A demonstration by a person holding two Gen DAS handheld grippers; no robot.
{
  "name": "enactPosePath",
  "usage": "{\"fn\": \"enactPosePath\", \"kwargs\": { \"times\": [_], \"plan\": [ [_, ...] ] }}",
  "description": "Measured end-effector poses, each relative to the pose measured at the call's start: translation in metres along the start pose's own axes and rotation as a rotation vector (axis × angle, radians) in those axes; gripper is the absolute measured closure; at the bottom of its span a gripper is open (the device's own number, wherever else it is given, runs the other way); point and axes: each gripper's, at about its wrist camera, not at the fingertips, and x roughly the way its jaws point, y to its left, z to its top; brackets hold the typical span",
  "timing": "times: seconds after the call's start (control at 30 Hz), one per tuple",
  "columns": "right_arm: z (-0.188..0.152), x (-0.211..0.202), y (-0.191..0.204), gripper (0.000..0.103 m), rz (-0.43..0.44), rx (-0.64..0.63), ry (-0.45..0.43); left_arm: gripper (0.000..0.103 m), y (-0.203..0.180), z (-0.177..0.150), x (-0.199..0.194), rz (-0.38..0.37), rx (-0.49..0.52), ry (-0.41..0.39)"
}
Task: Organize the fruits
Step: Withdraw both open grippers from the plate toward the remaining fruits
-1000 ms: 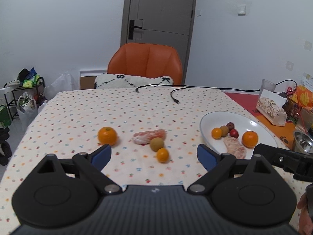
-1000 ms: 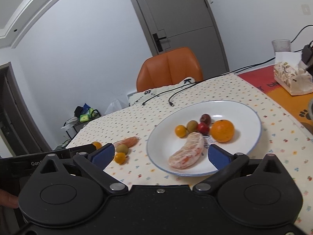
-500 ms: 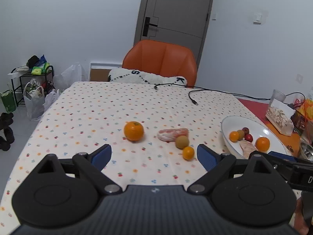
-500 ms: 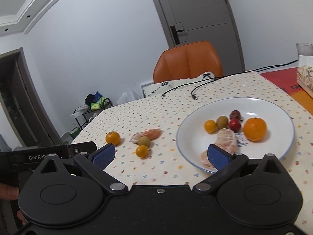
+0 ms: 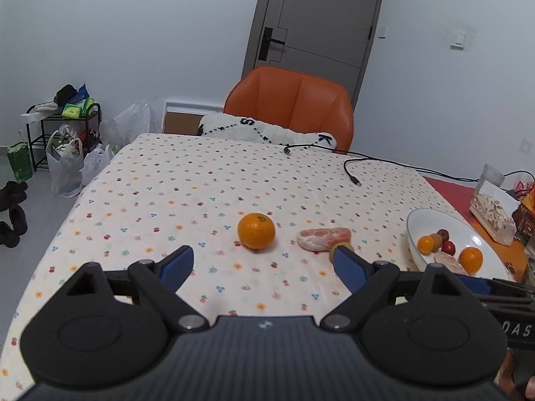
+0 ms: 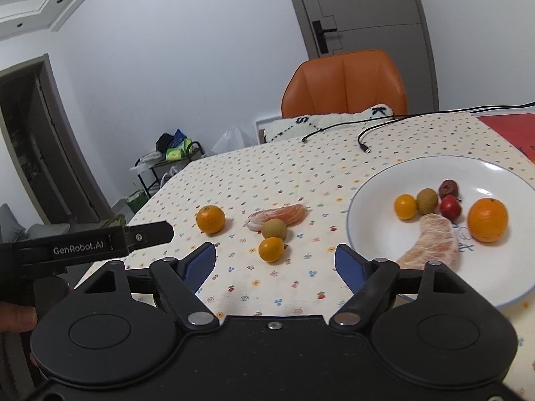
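Orange fruit: four pieces lie loose on the dotted tablecloth (image 5: 187, 193).

Left wrist view: left gripper (image 5: 264, 260) closing, nothing between its jaws. Large orange (image 5: 256, 230) sits at 12 o'clock, just past the fingertips; pomelo segment (image 5: 324, 239) at 1 o'clock, long axis crosswise. White plate (image 5: 421, 220) at 3 o'clock.

Right wrist view: right gripper (image 6: 276, 262) closing on air. Small kumquat (image 6: 271, 249) at 12 o'clock, nearest; kiwi (image 6: 274, 228) just behind it. Plate at 2 o'clock. Judgement: right takes the kumquat, left the orange.
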Motion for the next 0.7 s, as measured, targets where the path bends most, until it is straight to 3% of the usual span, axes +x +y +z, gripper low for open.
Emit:
{"fn": "enactPosePath", "kwargs": {
  "times": [0.47, 0.7],
  "plan": [
    [0.007, 0.036, 0.009, 0.055, 0.007, -0.018, 0.098, 0.041, 0.007, 0.010, 0.035, -0.008, -0.030, 0.053],
    [0.013, 0.051, 0.012, 0.057, 0.004, -0.028, 0.129, 0.047, 0.007, 0.015, 0.052, -0.006, -0.025, 0.074]
  ]
}}
